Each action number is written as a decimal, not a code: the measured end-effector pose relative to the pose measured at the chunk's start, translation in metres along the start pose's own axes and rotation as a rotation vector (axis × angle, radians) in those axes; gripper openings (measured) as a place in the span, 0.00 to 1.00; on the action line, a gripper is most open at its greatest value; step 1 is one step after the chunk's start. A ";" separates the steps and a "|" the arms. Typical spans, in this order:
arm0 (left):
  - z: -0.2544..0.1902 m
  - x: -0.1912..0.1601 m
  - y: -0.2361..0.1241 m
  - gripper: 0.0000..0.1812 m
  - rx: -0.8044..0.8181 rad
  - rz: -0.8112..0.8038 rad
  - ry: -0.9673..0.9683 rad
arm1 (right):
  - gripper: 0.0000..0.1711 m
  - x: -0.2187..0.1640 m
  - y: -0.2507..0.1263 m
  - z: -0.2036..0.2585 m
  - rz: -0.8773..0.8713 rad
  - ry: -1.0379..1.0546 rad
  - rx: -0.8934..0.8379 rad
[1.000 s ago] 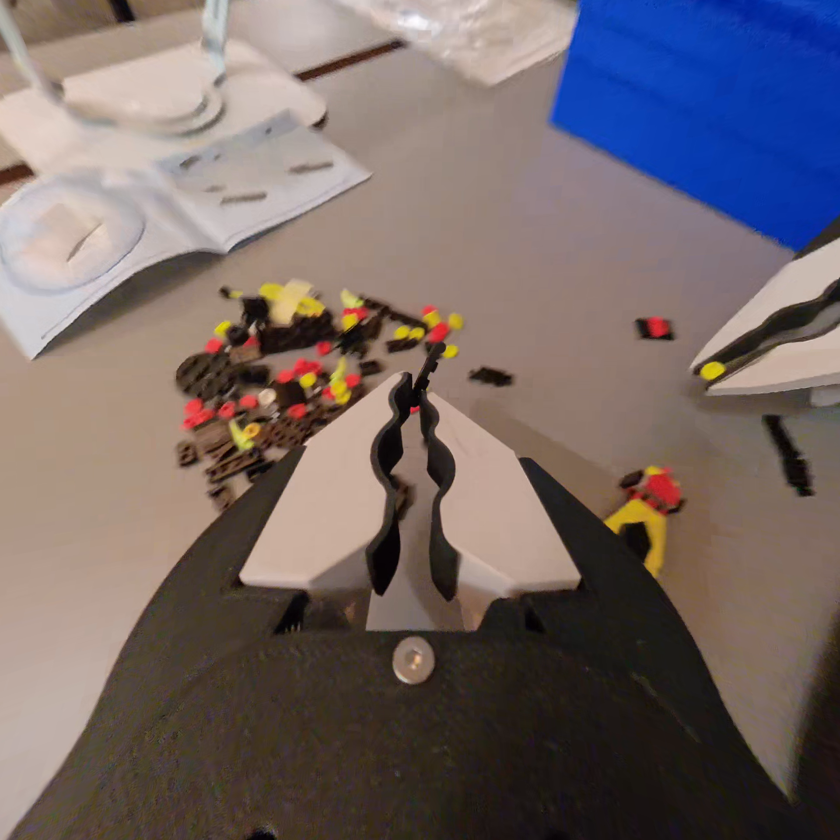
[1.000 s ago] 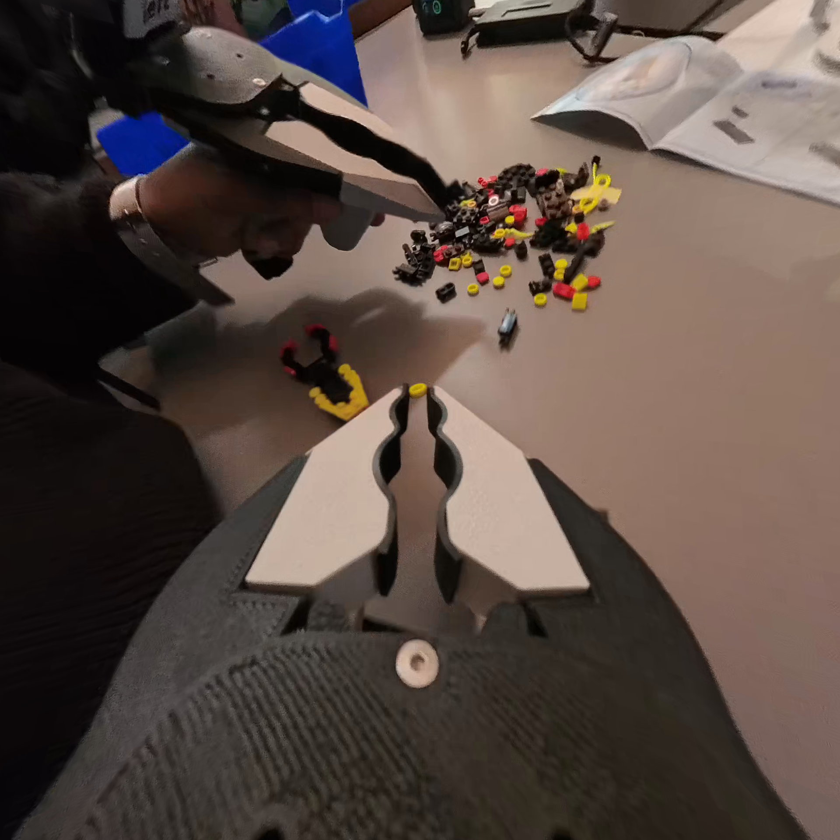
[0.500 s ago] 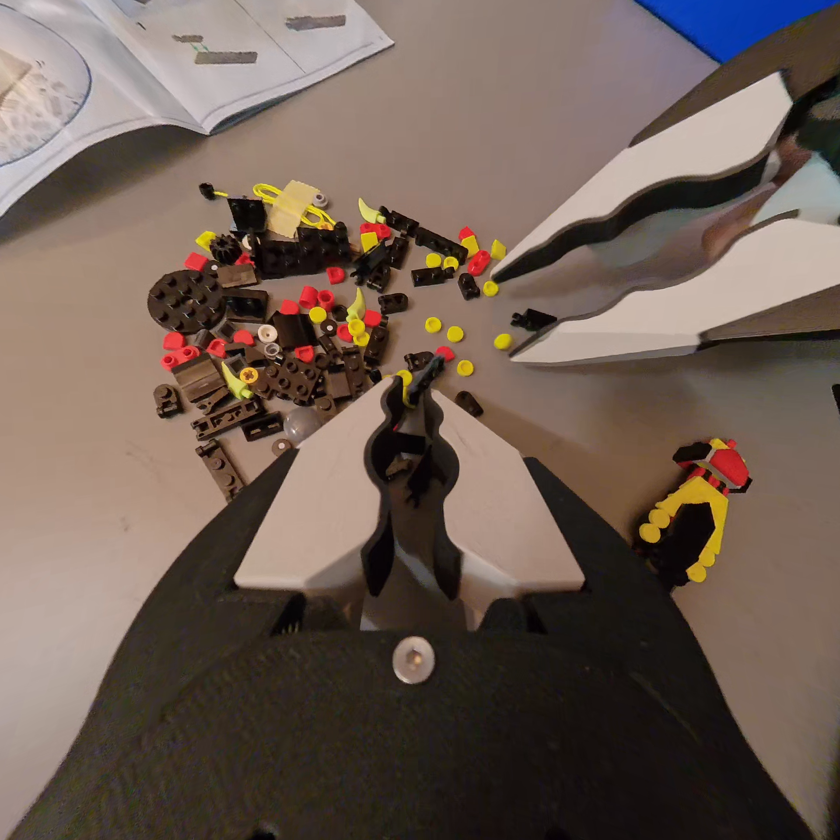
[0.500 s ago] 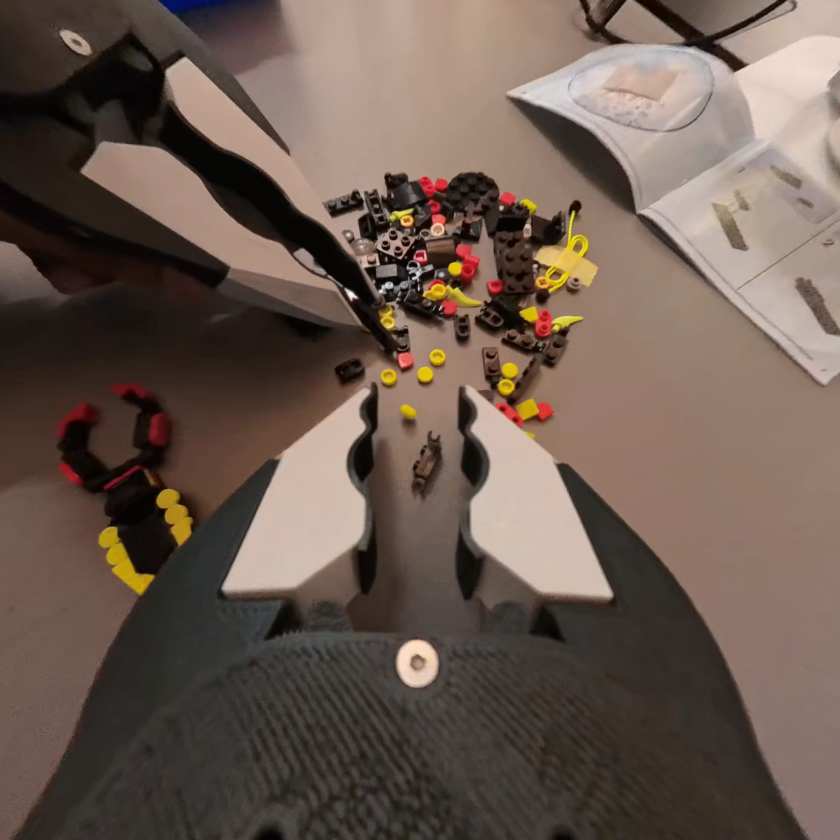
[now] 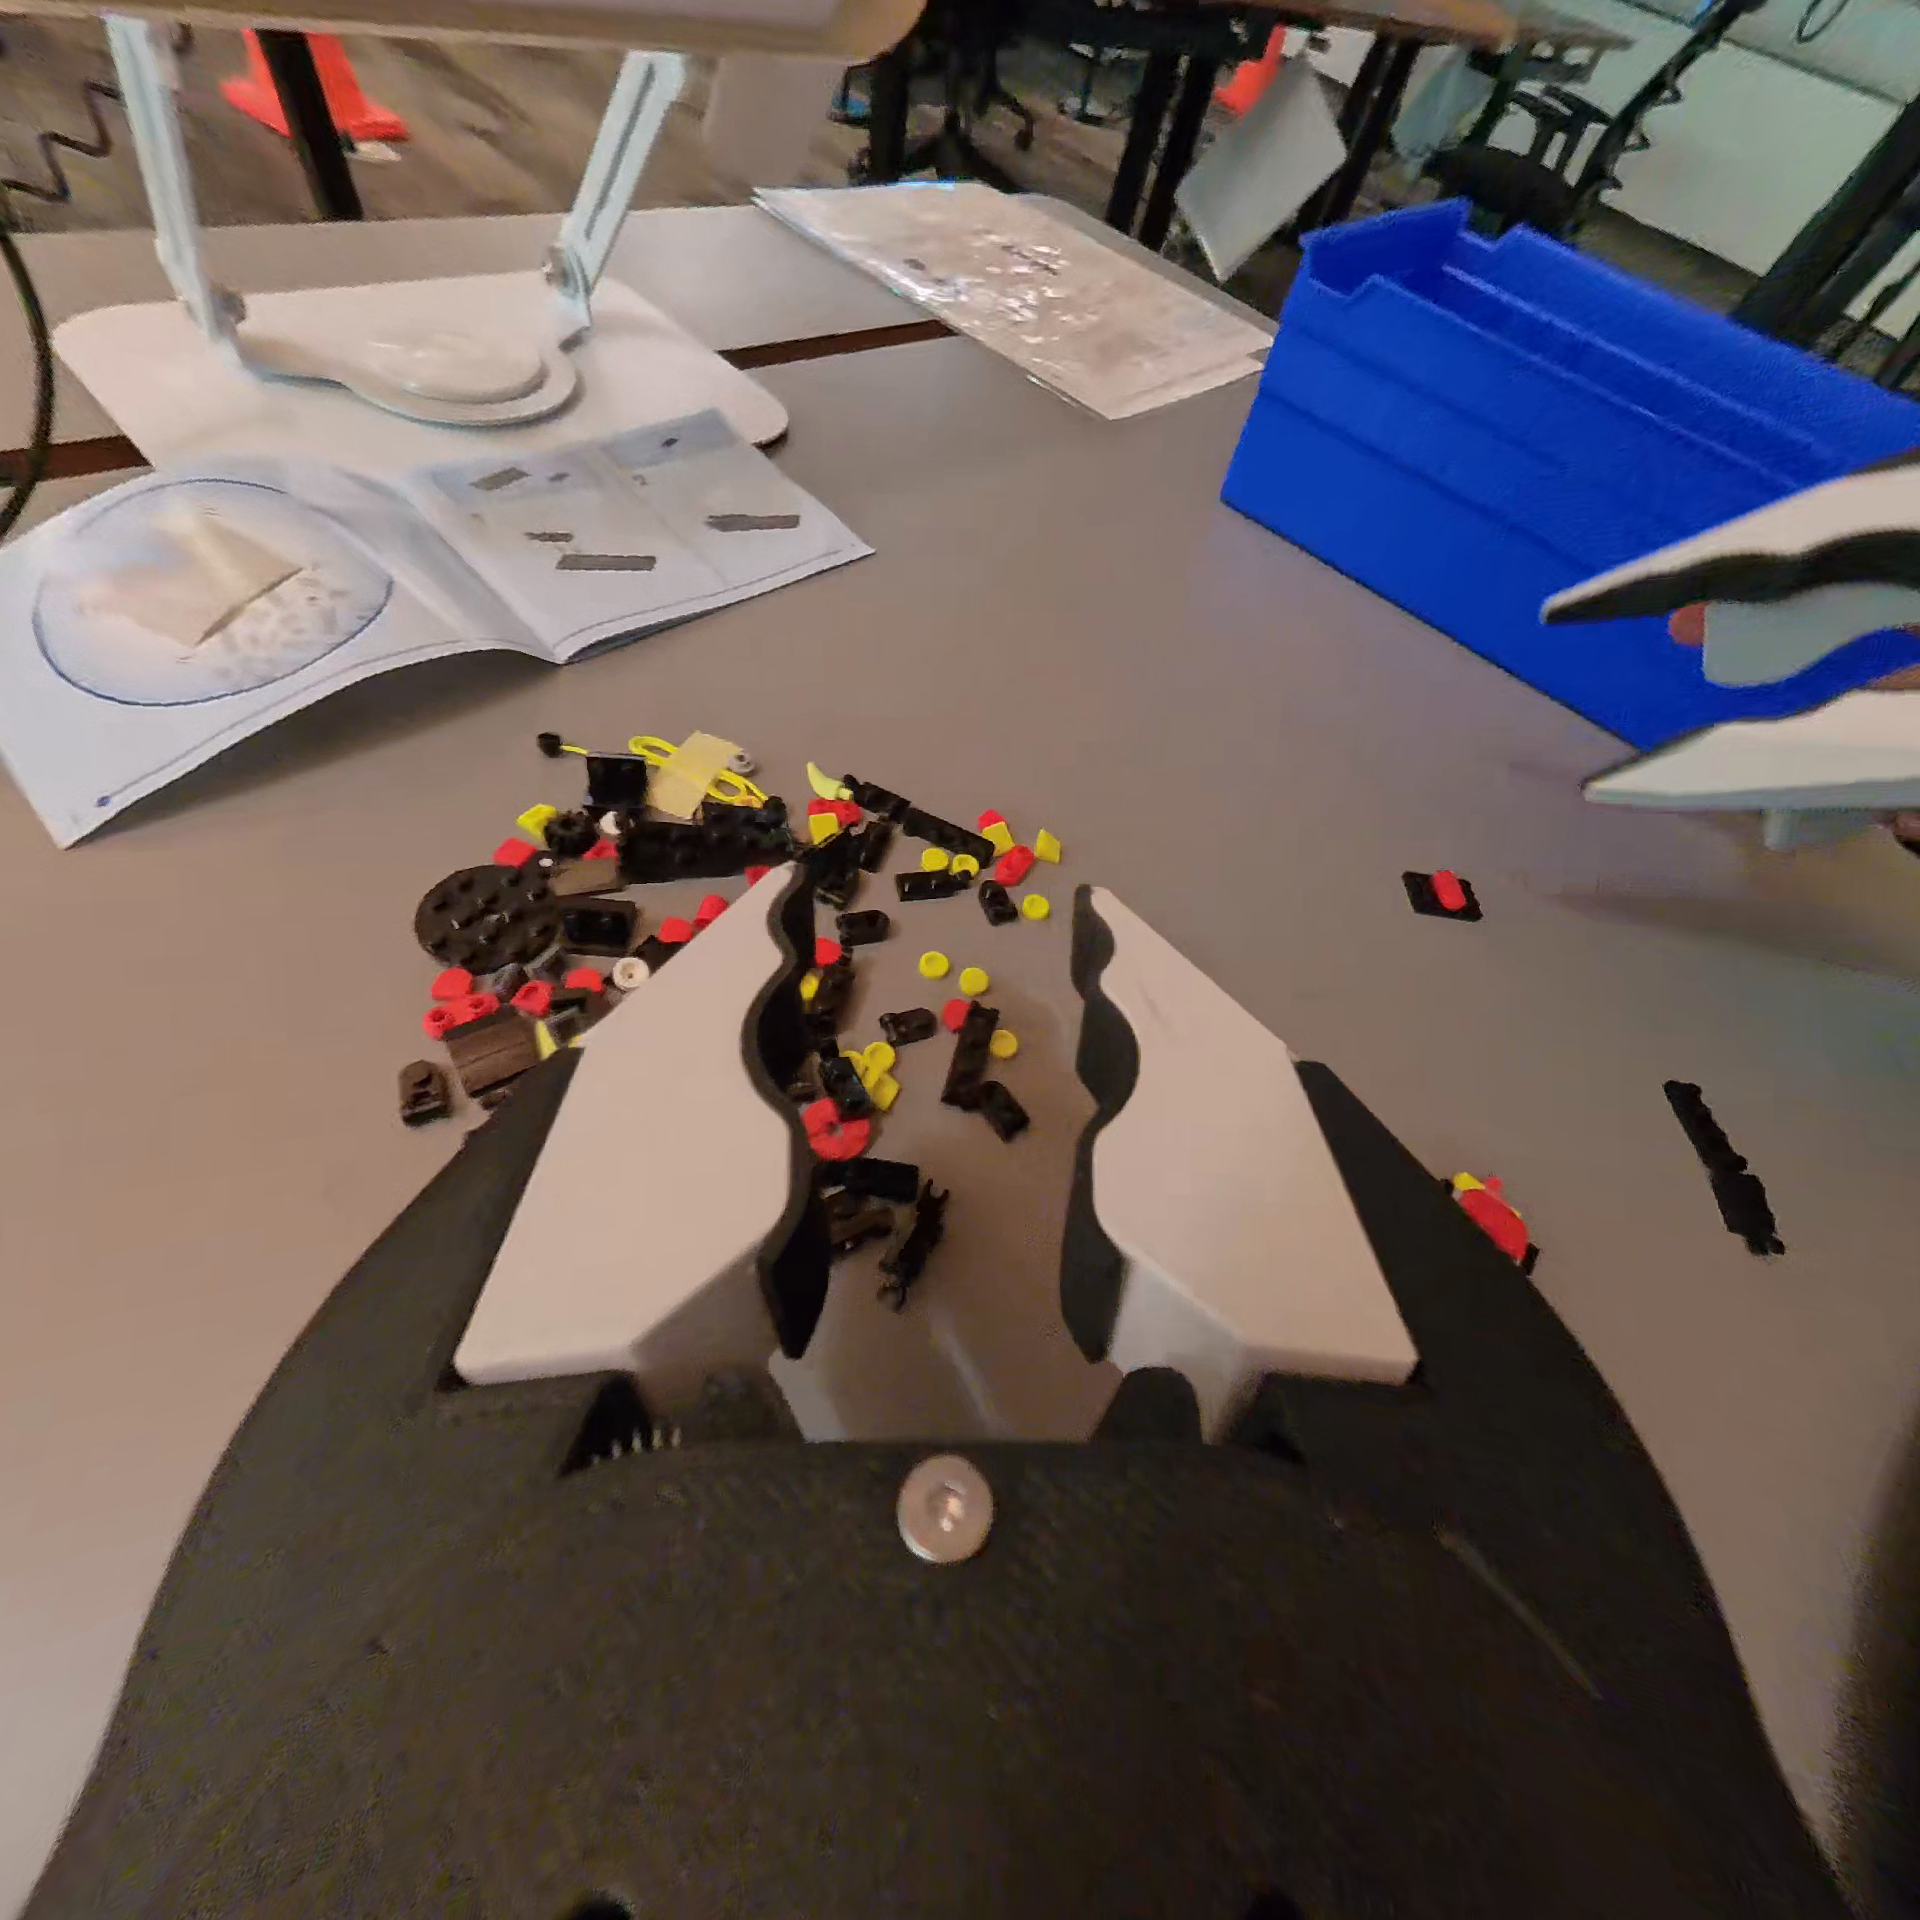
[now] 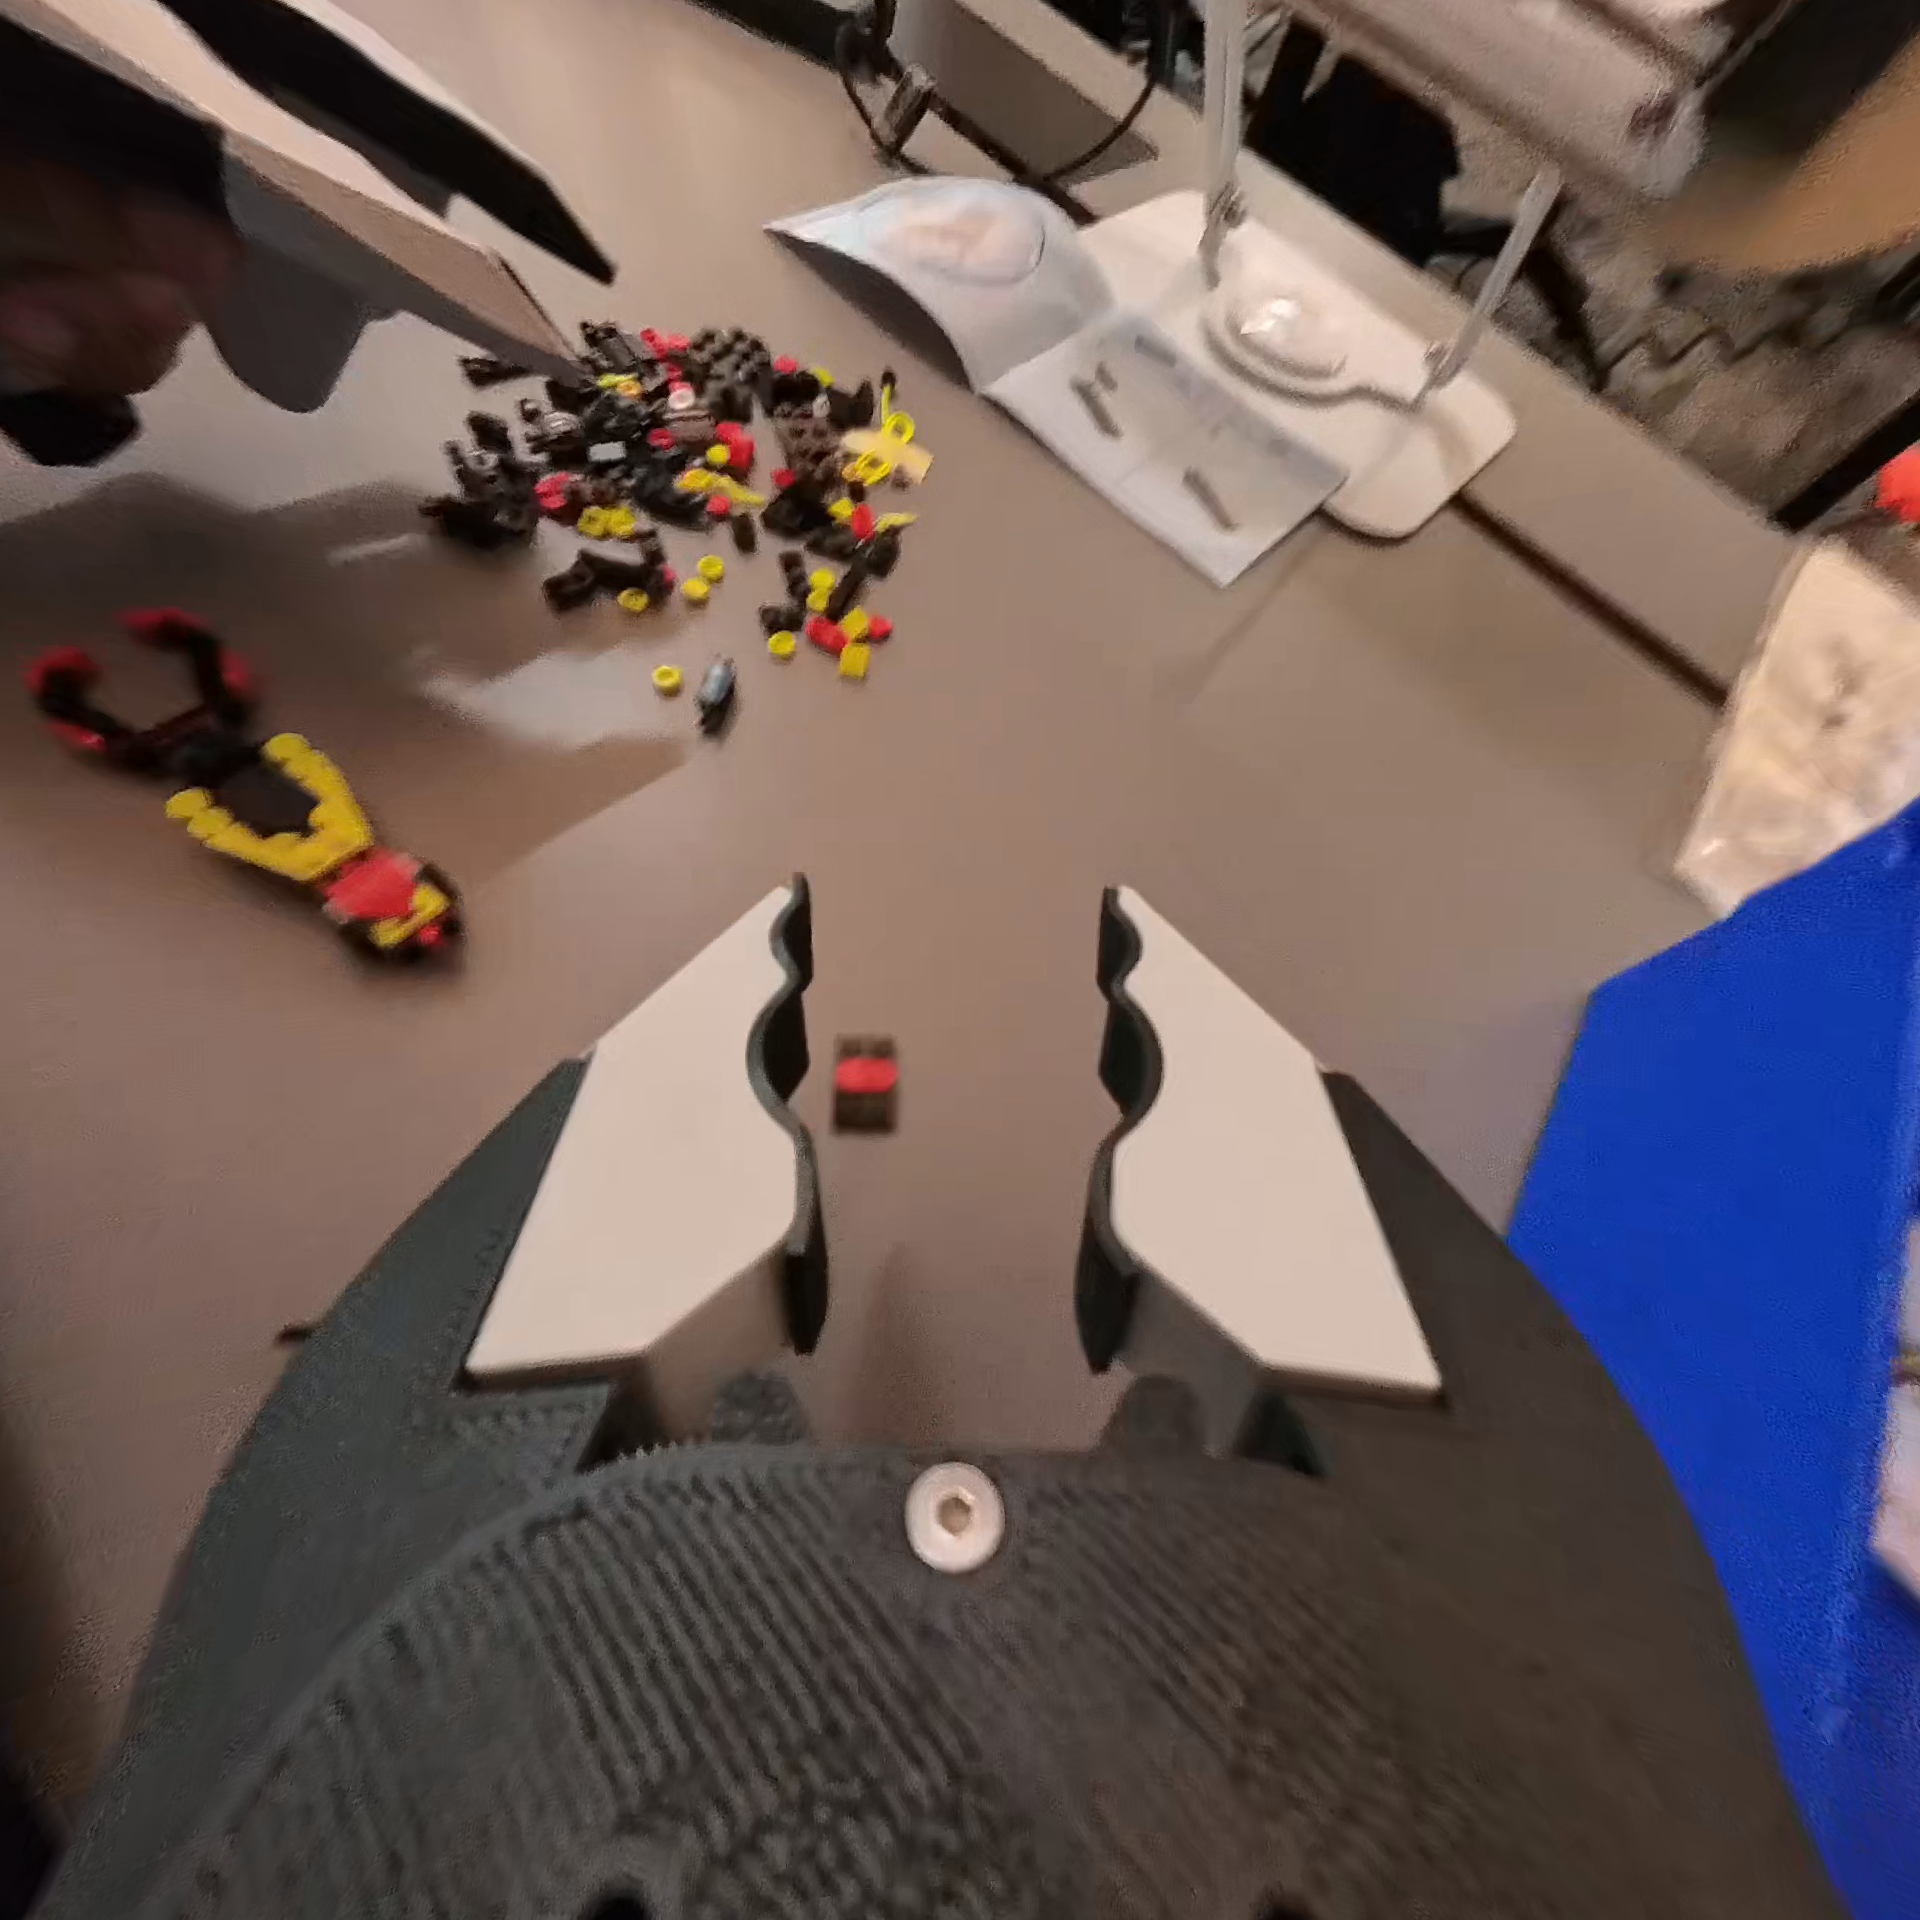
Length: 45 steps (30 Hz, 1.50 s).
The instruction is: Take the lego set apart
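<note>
A pile of loose black, red and yellow lego pieces (image 5: 748, 935) lies on the grey table; it also shows in the right wrist view (image 6: 686, 488). My left gripper (image 5: 935, 899) is open and empty above the pile's near edge, with a small black piece (image 5: 912, 1242) lying between its fingers. My right gripper (image 6: 951, 894) is open and empty over a small black and red piece (image 6: 864, 1081) on the table. A still-assembled yellow, red and black lego part (image 6: 281, 800) lies left of it. A long black piece (image 5: 1725, 1169) lies apart.
An open instruction booklet (image 5: 343, 582) and a white stand base (image 5: 416, 353) lie behind the pile. A blue bin (image 5: 1558, 436) stands at the right. A clear plastic bag (image 5: 1018, 291) lies at the back. The other gripper (image 5: 1756, 675) shows at the right edge. The right gripper is farther from the white stand base (image 5: 416, 353), some 40 cm, than the left, some 35 cm.
Both grippers opened. The left let go of the small black piece onto the pile's edge and pulled back. The right moved away from the pile to above the black and red piece.
</note>
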<state>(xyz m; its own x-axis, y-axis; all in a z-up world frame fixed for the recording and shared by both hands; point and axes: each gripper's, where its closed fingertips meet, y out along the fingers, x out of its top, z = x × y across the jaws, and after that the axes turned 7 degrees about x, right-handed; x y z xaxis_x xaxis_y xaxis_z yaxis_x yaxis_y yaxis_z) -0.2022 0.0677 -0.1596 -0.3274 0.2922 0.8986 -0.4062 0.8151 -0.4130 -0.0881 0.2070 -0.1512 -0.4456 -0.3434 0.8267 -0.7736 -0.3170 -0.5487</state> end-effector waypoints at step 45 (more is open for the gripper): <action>-0.039 -0.029 0.014 0.24 -0.135 0.124 0.113 | 0.23 -0.065 0.029 0.031 0.169 0.118 0.149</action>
<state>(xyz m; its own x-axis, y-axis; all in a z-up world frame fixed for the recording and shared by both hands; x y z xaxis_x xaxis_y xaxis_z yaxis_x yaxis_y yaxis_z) -0.1647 0.0898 -0.1857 -0.2666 0.4429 0.8560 -0.2484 0.8266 -0.5050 -0.0675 0.1929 -0.2244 -0.6193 -0.2993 0.7259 -0.6126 -0.3941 -0.6851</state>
